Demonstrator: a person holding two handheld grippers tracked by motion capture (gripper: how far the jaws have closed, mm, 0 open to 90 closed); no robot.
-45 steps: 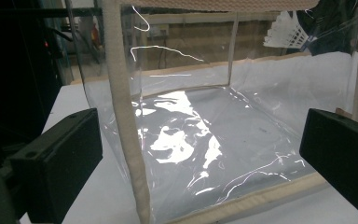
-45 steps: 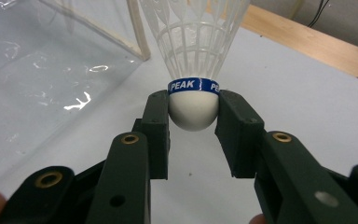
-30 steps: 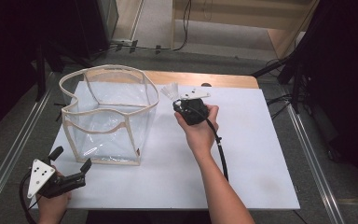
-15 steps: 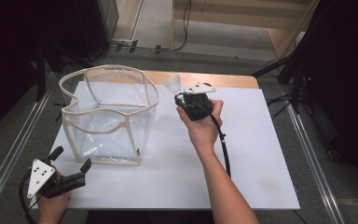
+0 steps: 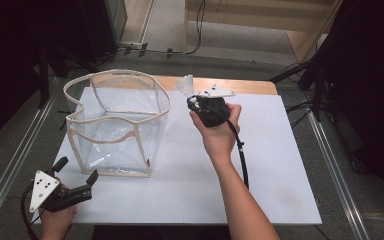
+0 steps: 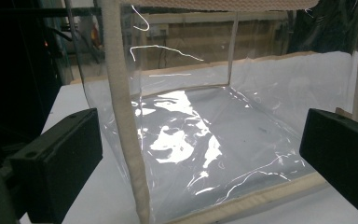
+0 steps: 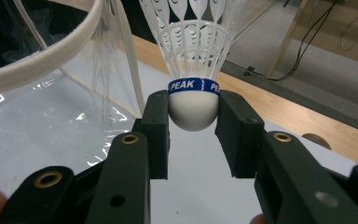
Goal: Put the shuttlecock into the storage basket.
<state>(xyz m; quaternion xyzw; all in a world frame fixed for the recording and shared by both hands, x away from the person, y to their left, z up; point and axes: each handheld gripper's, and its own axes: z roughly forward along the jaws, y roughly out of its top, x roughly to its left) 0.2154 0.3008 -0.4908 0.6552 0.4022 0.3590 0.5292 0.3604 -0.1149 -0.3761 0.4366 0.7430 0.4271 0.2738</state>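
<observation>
— Where's the shuttlecock (image 7: 193, 79)?

— Clamped by its white cork in the right gripper (image 7: 193, 122), skirt up, held off the table just beside the clear bag (image 5: 117, 125), near its rim.

— And the left gripper (image 5: 75, 172)?

— Jaws spread wide with nothing between them, low by the bag's near corner, on the white table (image 5: 280, 165).

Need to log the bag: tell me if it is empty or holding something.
Empty: through the clear bag only its bare bottom shows; the shuttlecock is outside.

"PEAK" on the shuttlecock's (image 7: 193, 70) blue band
</observation>
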